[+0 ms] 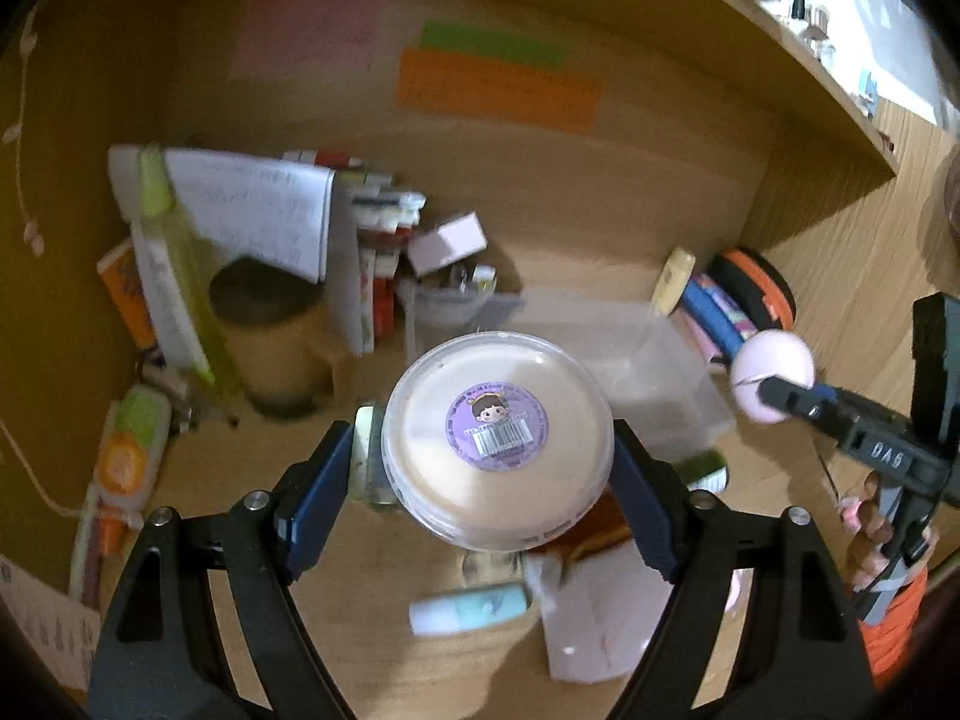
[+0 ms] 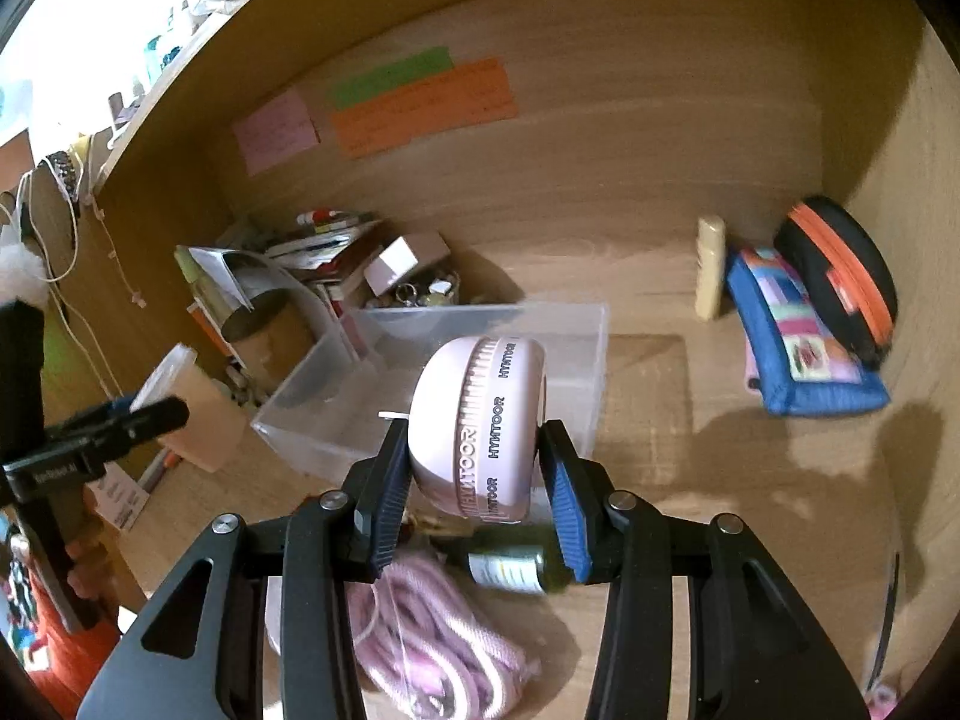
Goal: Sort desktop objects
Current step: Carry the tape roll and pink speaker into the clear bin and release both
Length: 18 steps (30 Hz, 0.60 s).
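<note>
My left gripper [image 1: 483, 456] sits nearest, jaws wide and clamped on a round tub [image 1: 498, 435] with a purple sticker, lifted above the tabletop [image 1: 600, 240]. My right gripper [image 2: 477, 474] has its jaws partly closed around a pink HYNTOOR disc [image 2: 480, 426], raised just in front of the clear bin [image 2: 480, 330]. At far right lie a blue pouch [image 2: 798, 336] and a black-orange case [image 2: 840, 276].

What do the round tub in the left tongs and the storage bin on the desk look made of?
Round tub: clear glossy plastic, likely; the beige contents show through its lid and the rim glints.
Storage bin: frosted translucent plastic, matte; the desk shows dimly through its walls.
</note>
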Available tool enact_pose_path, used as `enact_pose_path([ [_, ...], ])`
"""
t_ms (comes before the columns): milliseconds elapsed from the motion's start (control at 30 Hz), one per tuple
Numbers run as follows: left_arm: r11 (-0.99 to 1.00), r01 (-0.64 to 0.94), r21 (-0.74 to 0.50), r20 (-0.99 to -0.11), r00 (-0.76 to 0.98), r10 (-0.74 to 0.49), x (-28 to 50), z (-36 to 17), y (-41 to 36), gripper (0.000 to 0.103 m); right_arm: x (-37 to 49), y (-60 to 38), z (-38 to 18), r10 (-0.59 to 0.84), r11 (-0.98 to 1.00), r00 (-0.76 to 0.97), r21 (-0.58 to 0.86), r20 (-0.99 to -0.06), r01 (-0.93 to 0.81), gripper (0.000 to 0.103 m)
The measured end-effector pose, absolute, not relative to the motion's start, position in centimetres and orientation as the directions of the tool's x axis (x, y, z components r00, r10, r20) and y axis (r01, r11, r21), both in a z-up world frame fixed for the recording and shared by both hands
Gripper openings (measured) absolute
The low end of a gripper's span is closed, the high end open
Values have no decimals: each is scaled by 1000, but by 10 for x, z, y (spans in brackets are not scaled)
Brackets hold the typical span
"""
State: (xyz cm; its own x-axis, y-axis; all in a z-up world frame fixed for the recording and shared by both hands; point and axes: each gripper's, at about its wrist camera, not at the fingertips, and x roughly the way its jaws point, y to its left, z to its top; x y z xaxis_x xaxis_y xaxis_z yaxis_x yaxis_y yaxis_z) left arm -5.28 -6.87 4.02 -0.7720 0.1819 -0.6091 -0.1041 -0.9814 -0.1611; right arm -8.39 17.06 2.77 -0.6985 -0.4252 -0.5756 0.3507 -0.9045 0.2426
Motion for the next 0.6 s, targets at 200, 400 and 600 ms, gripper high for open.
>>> enact_pose_path([
  [200, -979, -124, -160, -612, -766, 197, -84, 44, -59, 82, -114, 153, 18, -431, -900, -659, 235, -616, 368, 39],
  [400, -978, -133, -159, -646, -735, 205, -117, 29, -48, 82, -145, 142, -2, -424, -900, -608, 237, -671, 367, 39],
  [600, -977, -144, -156, -693, -689, 212, -149, 4, -36, 82, -168, 133, -21, -430, -896, -566, 255, -703, 364, 39],
])
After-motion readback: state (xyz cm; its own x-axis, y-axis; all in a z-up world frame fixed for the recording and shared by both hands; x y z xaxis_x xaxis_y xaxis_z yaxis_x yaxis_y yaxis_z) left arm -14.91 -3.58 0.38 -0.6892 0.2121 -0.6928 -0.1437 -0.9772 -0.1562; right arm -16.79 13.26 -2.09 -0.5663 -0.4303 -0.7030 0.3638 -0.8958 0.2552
